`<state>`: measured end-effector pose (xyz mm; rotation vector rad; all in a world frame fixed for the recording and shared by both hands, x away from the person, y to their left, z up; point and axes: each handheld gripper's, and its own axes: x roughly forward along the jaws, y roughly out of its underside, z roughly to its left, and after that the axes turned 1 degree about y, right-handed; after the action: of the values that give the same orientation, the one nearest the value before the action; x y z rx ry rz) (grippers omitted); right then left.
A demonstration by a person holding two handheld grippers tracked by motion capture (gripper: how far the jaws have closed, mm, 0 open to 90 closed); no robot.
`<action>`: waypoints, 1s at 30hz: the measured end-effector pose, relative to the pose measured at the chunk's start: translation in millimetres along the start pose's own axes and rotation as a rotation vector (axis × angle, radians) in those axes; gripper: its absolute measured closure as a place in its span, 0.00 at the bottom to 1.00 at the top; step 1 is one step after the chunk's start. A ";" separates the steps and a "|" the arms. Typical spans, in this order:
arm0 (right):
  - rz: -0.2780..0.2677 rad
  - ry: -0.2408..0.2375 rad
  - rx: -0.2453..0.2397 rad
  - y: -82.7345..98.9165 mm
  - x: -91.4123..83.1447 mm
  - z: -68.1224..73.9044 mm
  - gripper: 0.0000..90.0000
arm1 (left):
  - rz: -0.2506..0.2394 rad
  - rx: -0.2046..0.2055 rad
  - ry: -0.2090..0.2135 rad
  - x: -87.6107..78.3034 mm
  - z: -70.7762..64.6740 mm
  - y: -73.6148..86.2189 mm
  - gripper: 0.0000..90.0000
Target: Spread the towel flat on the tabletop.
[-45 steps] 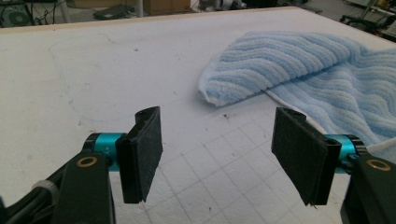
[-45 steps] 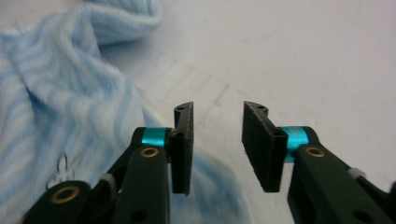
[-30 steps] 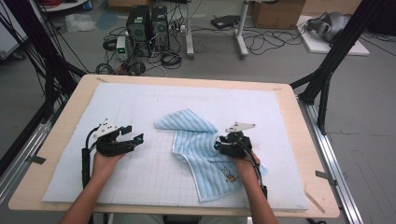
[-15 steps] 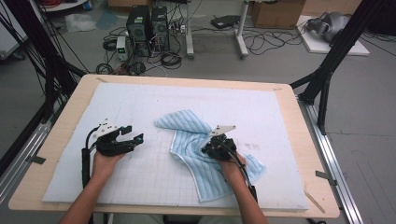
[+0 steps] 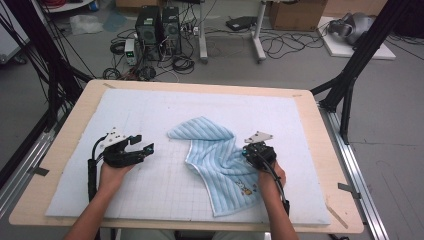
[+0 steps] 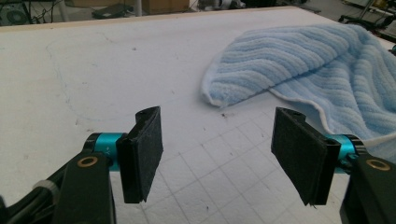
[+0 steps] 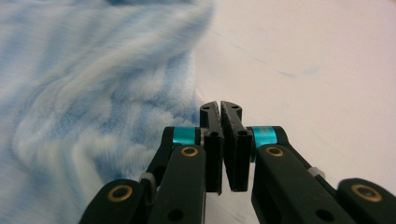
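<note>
The right claw (image 7: 220,108) has just snapped shut at the right edge of the blue striped towel (image 5: 220,160); whether any cloth sits between its pads cannot be told. That looks like a pinch for folding. Since the earlier frames it has shifted rightward. The left claw (image 6: 217,154) gapes wide, empty, on the worktop (image 5: 310,220).

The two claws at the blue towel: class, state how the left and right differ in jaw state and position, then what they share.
The left claw stands open with nothing between its jaws; the right claw is shut, pads together. The left claw sits on the bare white mat, apart from the blue towel; the right claw is at the towel's right edge. Whether it pinches cloth is unclear. Both have black pads and teal collars.
</note>
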<state>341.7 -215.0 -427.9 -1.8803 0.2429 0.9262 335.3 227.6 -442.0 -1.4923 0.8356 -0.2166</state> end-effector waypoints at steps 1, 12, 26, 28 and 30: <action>0.004 0.026 -0.003 1.4 -0.9 -3.3 0.97 | 0.000 0.000 -0.001 -0.1 0.0 0.0 0.38; -0.045 0.085 0.104 25.2 -21.7 -33.4 0.77 | 0.005 0.001 0.024 3.0 -4.3 -0.4 0.40; -0.189 -0.023 0.187 56.0 -57.8 -51.2 0.32 | 0.049 0.011 0.114 29.7 -33.4 -2.6 0.42; -0.186 -0.030 0.199 59.2 -56.0 -52.5 0.30 | 0.051 0.004 0.125 35.3 -40.1 -3.2 0.42; -0.181 -0.033 0.192 61.2 -53.5 -53.9 0.30 | 0.058 0.009 0.132 41.9 -46.5 -5.5 0.42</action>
<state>298.9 -302.3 -421.1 -1.6791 0.1336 0.7819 339.0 165.0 -445.5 -1.4549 0.9808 -0.2780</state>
